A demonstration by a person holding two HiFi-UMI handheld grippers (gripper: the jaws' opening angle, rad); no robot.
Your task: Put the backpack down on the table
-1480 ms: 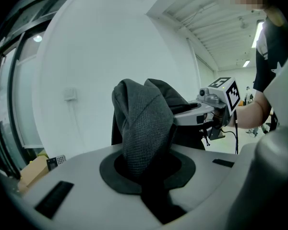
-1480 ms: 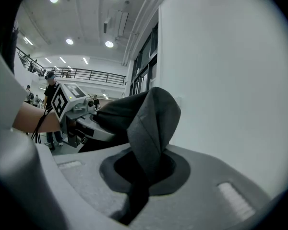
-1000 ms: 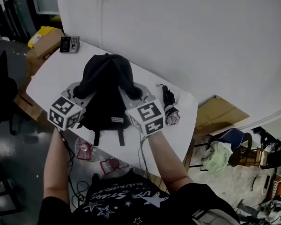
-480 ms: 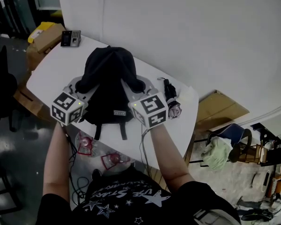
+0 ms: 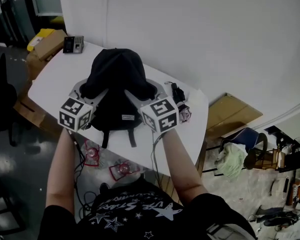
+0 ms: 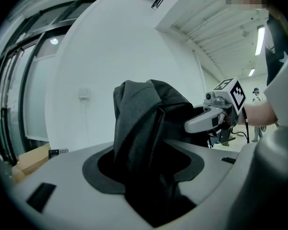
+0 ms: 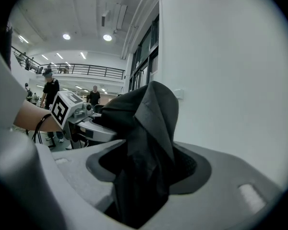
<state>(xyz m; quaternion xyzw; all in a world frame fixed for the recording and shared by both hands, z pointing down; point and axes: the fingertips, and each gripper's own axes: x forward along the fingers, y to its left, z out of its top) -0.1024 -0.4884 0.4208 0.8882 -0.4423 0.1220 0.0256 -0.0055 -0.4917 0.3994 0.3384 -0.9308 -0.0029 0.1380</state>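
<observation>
**Head view and both gripper views.** A black backpack [image 5: 115,91] stands on the white table [image 5: 55,79], its rounded top slumped over and its two loose straps [image 5: 131,136] trailing from its near side toward the table edge.

The left gripper [image 5: 86,93] is at the backpack's left flank and the right gripper [image 5: 146,91] at its right flank, so the backpack sits between the two.

In the left gripper view the jaws stand partly apart, having just been opening. A fold of backpack fabric rises through the gap between them, and the pads do not pinch it.

In the right gripper view the jaws stand wide, likewise just opened. A dark fold of the same fabric hangs loosely in the gap, free of the pads.

A folded black umbrella [image 5: 180,106] lies just right of the backpack. A small keypad device [image 5: 73,44] lies beyond the backpack on its far left, well apart from it. Farther out on that same far-left side is a cardboard box [image 5: 46,43], off the table.
</observation>
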